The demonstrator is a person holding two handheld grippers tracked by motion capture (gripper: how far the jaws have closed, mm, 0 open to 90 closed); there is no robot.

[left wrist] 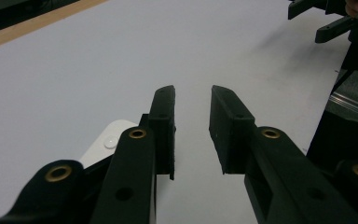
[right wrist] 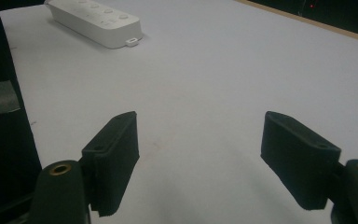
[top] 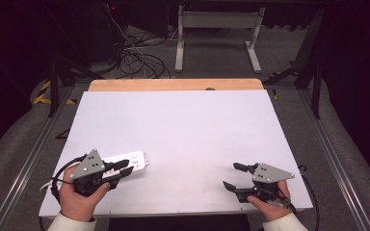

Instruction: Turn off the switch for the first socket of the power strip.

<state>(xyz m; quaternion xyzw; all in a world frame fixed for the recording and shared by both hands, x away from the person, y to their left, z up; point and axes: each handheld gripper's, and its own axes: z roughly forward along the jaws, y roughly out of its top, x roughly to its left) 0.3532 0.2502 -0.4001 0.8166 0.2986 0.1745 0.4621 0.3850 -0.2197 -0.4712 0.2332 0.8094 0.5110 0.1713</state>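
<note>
A white power strip (top: pixel 136 159) lies flat near the front left of the white board (top: pixel 183 130). My left gripper (top: pixel 126 168) hovers at its near side with its jaws partly over it. In the left gripper view the gripper (left wrist: pixel 192 93) is open by a narrow gap with nothing between the jaws, and a corner of the strip (left wrist: pixel 103 143) peeks out under the left jaw. My right gripper (top: pixel 231 175) rests at the front right, open wide and empty. In the right gripper view that gripper (right wrist: pixel 200 122) faces the distant strip (right wrist: pixel 94 20) across bare board.
A wooden table edge (top: pixel 176 84) shows behind the board. Beyond it stand a white metal frame (top: pixel 217 33) and loose cables (top: pixel 137 57) on the floor. Metal rails (top: pixel 33 149) run along both sides. The right gripper's jaws (left wrist: pixel 328 21) appear far off in the left gripper view.
</note>
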